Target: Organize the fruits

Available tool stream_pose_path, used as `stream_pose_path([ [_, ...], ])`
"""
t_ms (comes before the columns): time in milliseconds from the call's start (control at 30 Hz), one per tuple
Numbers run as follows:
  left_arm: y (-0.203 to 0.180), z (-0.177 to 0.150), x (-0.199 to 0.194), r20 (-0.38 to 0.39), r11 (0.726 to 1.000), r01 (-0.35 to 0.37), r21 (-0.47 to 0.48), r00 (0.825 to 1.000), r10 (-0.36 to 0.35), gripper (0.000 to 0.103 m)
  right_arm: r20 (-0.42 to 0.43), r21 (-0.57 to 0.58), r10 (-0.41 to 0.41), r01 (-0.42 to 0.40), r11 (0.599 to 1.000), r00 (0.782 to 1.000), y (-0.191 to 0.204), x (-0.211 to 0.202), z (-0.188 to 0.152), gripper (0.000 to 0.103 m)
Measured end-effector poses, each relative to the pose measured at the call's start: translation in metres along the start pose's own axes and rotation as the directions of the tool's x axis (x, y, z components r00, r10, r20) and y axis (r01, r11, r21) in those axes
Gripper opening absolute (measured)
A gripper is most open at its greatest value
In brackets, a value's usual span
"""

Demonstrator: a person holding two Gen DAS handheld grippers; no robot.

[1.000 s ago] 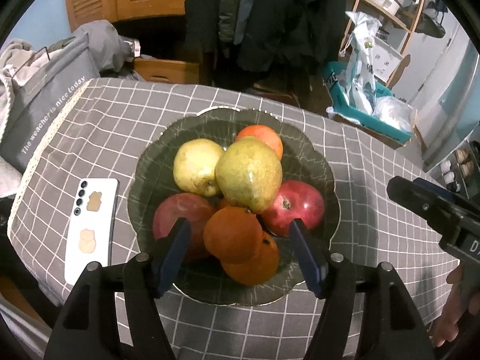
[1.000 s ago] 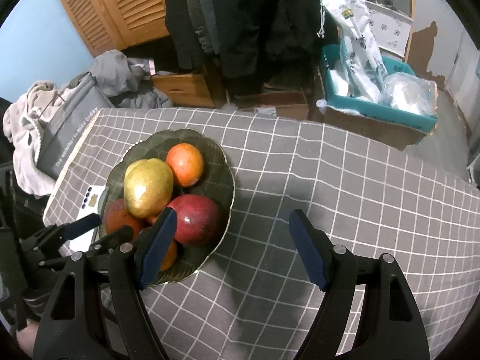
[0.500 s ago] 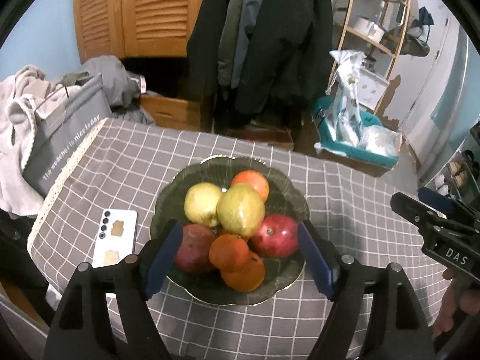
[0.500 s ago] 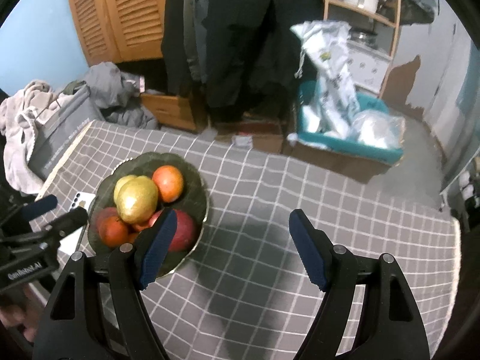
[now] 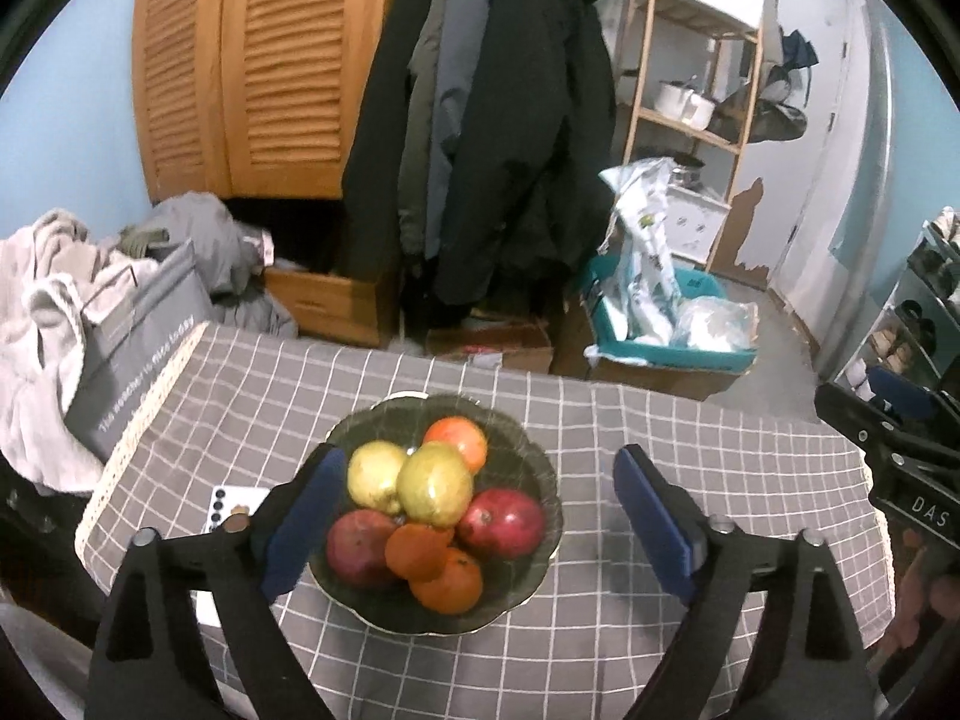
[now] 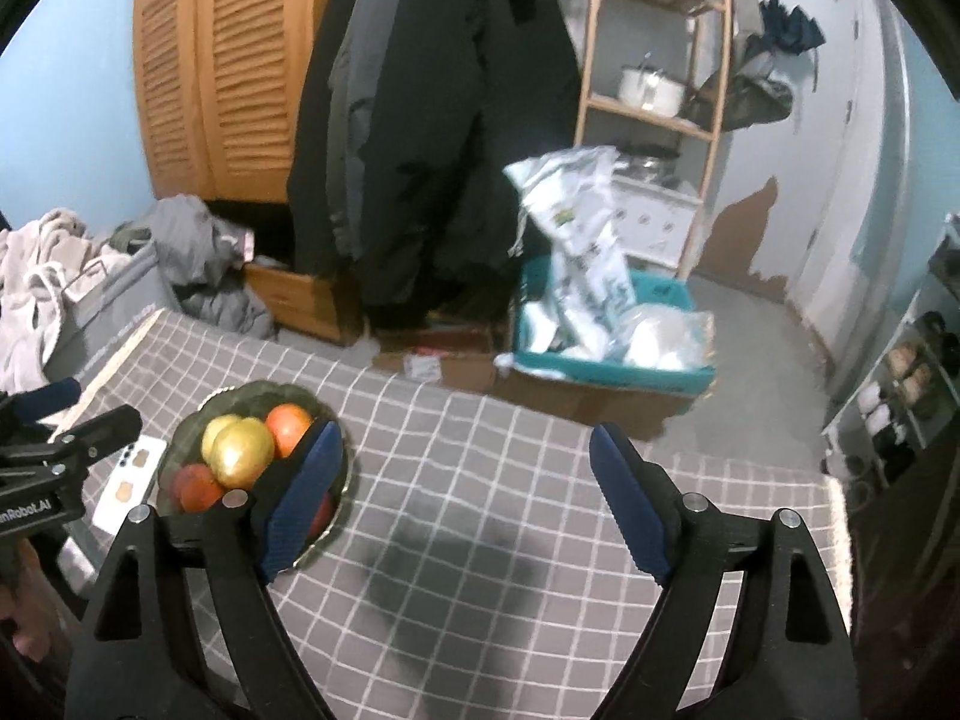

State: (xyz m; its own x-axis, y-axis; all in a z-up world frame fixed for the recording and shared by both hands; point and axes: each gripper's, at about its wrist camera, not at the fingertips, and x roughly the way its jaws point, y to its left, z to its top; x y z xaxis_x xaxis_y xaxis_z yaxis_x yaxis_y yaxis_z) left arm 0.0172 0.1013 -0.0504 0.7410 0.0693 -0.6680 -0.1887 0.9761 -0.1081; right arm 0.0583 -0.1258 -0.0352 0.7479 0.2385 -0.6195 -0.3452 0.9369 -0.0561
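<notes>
we hold both grippers up above the table (image 5: 690, 438), and neither has anything in it. the left gripper (image 5: 480, 516) has its jaws spread wide, wider than the bowl's pile of fruit, with nothing between the blue pads (image 5: 651, 519) but air. the right gripper (image 6: 465, 498) is likewise wide open and empty, aimed at the bare checked cloth to the right of the bowl. the fruit all sits in the dark green bowl (image 5: 534, 462) near the left half of the table: a yellow-green pear (image 5: 433, 483) rides on top in the middle, another yellowish fruit (image 5: 375, 474) leans against its left side, an orange-red one (image 5: 456, 438) sits behind, two dark red fruits (image 5: 503, 522) flank the front, and two oranges (image 5: 447, 579) crowd the near edge. they are heaped like this, we judge, because the bowl is the gathering place and the round pieces only stay put when they lean on one another. a white phone (image 6: 129, 483) lies on the cloth just left of the bowl, partly hidden behind our left finger in the left view. with no loose fruit visible anywhere on the cloth, we take the sorting to be done or nearly so, and the open, raised grippers suit a hands-off pose. the pear on top looks the likeliest to roll if the bowl is bumped.
</notes>
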Motion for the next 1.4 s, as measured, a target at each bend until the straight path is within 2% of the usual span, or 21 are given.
stream_pose_path([
  [167,-0.009,0.008,-0.015,0.052,1.0,0.008,0.015,0.999,-0.008,0.101,0.053,0.003,-0.032,0.032,0.999,0.998,-0.013,-0.021,0.002,0.085],
  [633,-0.028,0.024,-0.049,0.162,0.999,-0.011,0.049,0.987,0.003,0.102,0.182,0.048,-0.095,0.088,0.995,0.979,-0.05,-0.074,0.008,0.086],
  [1033,-0.039,0.028,-0.068,0.208,0.998,-0.033,0.056,0.978,0.021,0.102,0.211,0.075,-0.099,0.084,0.994,0.972,-0.061,-0.083,0.005,0.086],
  [1400,-0.04,0.029,-0.072,0.22,0.998,-0.04,0.048,0.975,0.029,0.102,0.215,0.086,-0.098,0.081,0.993,0.972,-0.065,-0.084,0.005,0.086],
])
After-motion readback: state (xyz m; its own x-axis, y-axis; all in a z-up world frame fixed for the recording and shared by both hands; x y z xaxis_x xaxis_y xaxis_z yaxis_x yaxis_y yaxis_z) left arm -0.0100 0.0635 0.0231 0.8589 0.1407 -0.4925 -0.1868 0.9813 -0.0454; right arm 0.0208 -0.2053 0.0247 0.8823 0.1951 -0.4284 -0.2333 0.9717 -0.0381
